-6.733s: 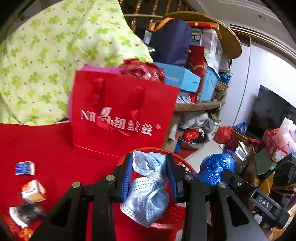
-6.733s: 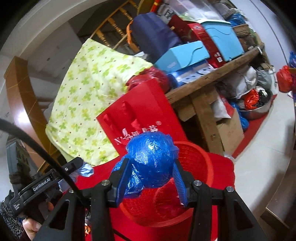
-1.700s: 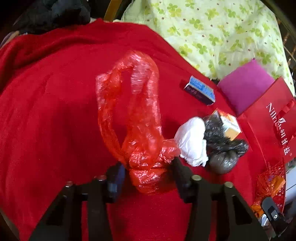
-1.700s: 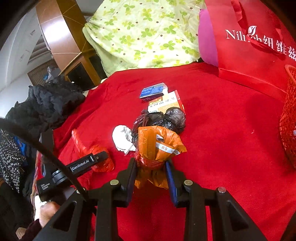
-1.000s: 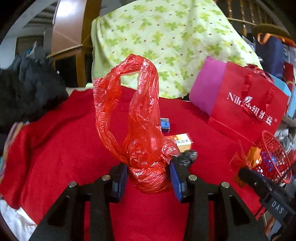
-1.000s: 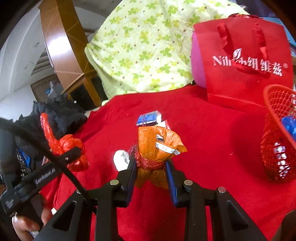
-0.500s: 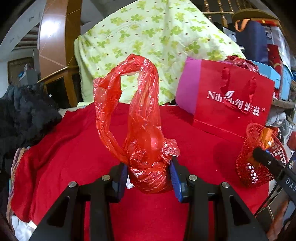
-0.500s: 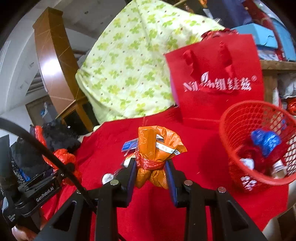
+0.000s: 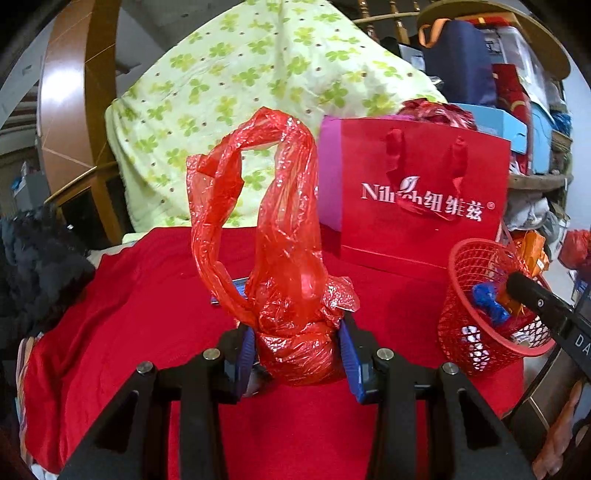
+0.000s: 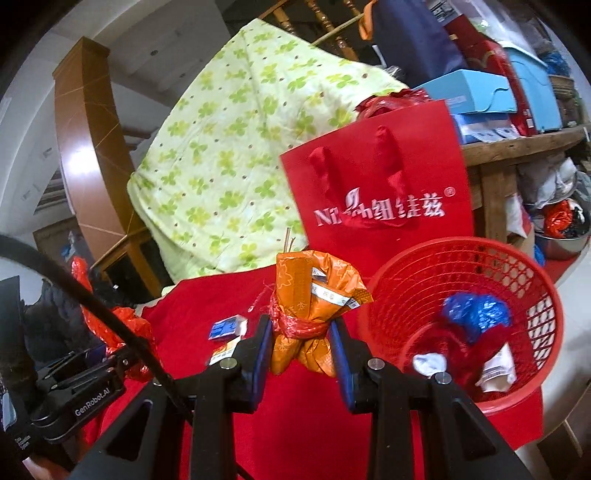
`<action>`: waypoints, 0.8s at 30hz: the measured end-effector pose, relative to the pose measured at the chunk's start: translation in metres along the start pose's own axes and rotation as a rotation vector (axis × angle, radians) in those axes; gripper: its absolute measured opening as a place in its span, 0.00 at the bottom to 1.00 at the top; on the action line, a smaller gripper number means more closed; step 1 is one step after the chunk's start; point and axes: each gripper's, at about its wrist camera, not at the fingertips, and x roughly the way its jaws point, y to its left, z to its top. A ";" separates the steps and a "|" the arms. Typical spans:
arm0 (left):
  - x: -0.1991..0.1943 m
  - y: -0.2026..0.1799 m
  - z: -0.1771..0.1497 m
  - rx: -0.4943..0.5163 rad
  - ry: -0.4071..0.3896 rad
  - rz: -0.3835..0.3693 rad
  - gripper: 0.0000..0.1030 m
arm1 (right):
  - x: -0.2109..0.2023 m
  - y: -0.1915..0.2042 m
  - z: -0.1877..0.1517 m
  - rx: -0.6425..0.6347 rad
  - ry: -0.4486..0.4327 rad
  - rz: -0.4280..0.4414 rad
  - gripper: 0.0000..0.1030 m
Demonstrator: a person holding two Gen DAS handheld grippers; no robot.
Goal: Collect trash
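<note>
red basket nearer now (both loads gripped)

Cluttered home: clover quilt, stair banister, piled boxes

hand-held gripper | black frame | blue pads | silver screws

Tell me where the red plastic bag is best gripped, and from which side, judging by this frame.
Grip the red plastic bag at its knotted, bunched base, as the left gripper does now, closing from both sides. That wad is the only compact, firm part. The thin loop handles above are floppy film and would likely slip or tear.
</note>
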 end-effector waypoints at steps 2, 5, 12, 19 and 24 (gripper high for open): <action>0.001 -0.009 0.003 0.016 -0.002 -0.014 0.43 | -0.003 -0.008 0.003 0.008 -0.013 -0.015 0.32; 0.003 -0.023 0.006 0.038 -0.006 -0.038 0.43 | -0.008 -0.021 0.007 0.021 -0.028 -0.038 0.32; 0.009 -0.057 0.012 0.082 0.000 -0.097 0.43 | -0.016 -0.052 0.012 0.050 -0.044 -0.087 0.32; 0.017 -0.087 0.021 0.106 0.011 -0.158 0.43 | -0.023 -0.084 0.019 0.090 -0.060 -0.136 0.32; 0.022 -0.104 0.032 0.085 0.021 -0.288 0.43 | -0.029 -0.106 0.023 0.111 -0.063 -0.168 0.32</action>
